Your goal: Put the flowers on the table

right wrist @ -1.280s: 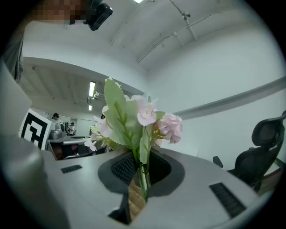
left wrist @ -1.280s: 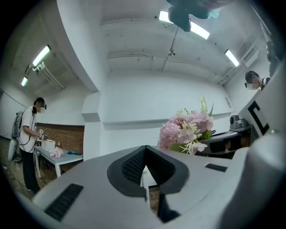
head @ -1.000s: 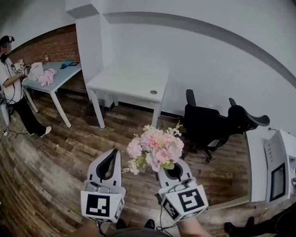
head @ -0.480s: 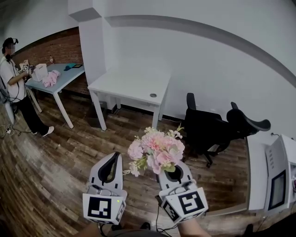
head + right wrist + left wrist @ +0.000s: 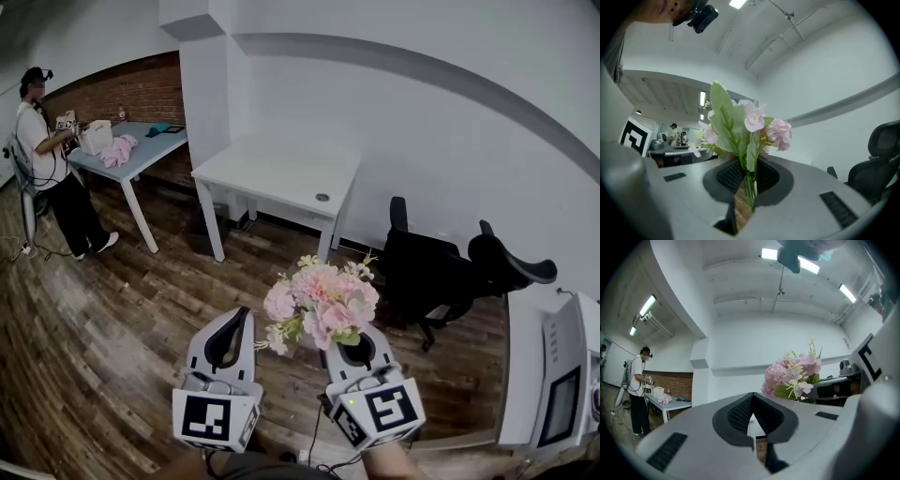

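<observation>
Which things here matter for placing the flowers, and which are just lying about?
Job: flowers, right gripper shut on their stems, white table ahead.
Lying about: black chairs, blue table with pink cloth, shut empty left gripper.

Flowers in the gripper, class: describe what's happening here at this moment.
A person holds a gripper in each hand. The right gripper is shut on the stems of a bunch of pink flowers, blooms upright, above the wooden floor. The left gripper is shut with nothing between its fingers. The white table stands ahead; the flowers are not yet on it. Another person stands at a far table on the left.
</observation>
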A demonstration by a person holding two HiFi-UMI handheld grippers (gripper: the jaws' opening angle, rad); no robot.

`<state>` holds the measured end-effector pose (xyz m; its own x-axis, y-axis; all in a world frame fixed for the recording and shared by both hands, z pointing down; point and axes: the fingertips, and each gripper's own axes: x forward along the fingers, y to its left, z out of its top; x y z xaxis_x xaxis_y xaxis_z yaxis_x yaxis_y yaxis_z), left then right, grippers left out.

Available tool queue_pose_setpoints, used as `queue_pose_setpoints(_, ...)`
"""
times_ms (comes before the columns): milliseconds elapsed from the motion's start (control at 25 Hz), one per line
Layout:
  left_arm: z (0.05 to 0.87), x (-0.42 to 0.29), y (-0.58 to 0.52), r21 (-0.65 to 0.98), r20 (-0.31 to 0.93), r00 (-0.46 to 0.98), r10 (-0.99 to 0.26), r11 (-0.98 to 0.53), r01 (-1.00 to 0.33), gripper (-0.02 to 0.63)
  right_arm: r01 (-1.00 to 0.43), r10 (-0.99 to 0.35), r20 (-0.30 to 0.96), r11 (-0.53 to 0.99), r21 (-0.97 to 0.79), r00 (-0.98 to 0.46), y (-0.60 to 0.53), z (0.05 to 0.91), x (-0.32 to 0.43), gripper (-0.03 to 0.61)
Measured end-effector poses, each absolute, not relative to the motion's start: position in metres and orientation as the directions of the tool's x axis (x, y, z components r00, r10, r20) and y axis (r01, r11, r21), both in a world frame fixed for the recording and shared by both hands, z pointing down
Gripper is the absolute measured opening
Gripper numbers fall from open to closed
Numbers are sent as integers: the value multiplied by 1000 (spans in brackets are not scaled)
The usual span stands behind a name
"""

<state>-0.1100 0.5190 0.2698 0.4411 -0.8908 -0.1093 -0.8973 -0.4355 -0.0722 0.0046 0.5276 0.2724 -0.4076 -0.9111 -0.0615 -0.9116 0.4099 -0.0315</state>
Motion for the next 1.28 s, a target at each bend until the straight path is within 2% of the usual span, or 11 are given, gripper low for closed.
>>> queue_pose_setpoints(320, 276, -111, 478, -63, -107, 454, -885, -449, -891, 8, -921, -921, -38, 389, -29, -388, 489, 284, 6, 41)
queue_pose_setpoints(880, 282, -126, 332, -28, -66, 496, -866, -496, -868, 8, -934, -936, -6, 353, -50, -353, 347, 296, -13, 41)
queue_pose_setpoints(1280, 267, -144, 253, -45, -121, 516, -848, -515, -856, 6, -942, -941, -44, 336, -13, -335, 261, 278, -31, 41)
